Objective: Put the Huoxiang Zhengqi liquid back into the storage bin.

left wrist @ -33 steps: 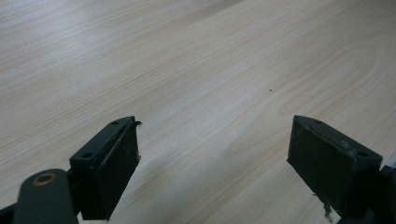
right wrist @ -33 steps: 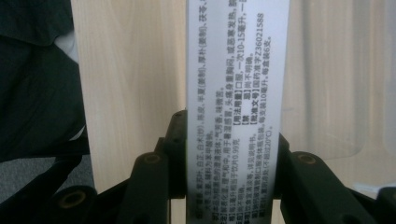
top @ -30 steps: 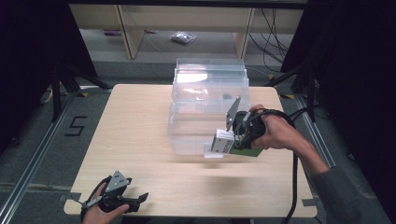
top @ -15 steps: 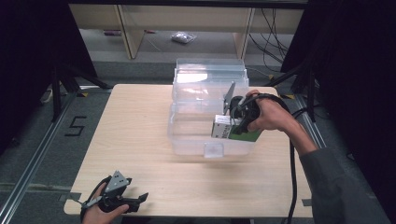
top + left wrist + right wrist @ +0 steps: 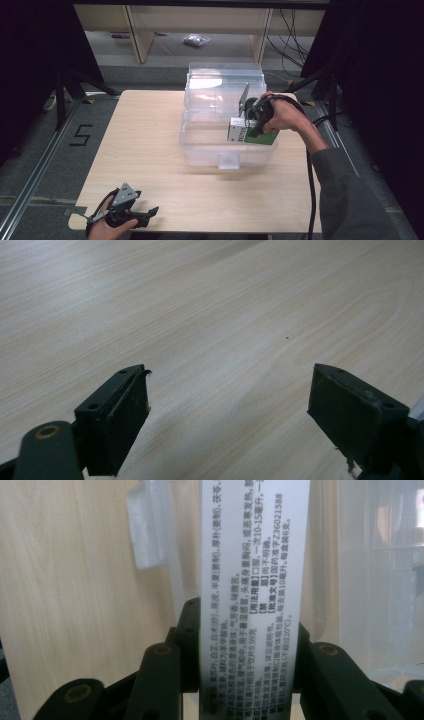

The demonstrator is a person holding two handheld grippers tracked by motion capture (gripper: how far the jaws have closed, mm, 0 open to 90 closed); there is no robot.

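One green-and-white box [image 5: 252,135], clamped by right gripper [image 5: 250,131] over clear plastic bin [image 5: 227,150]; left gripper [image 5: 150,214] spread, empty, on table [image 5: 150,130].

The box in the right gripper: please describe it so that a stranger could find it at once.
On the wooden table stands a clear plastic bin. Above its right side, the right gripper clamps a small white and green box with printed text, the only coloured item there.

Even overhead light; dark, dim surroundings
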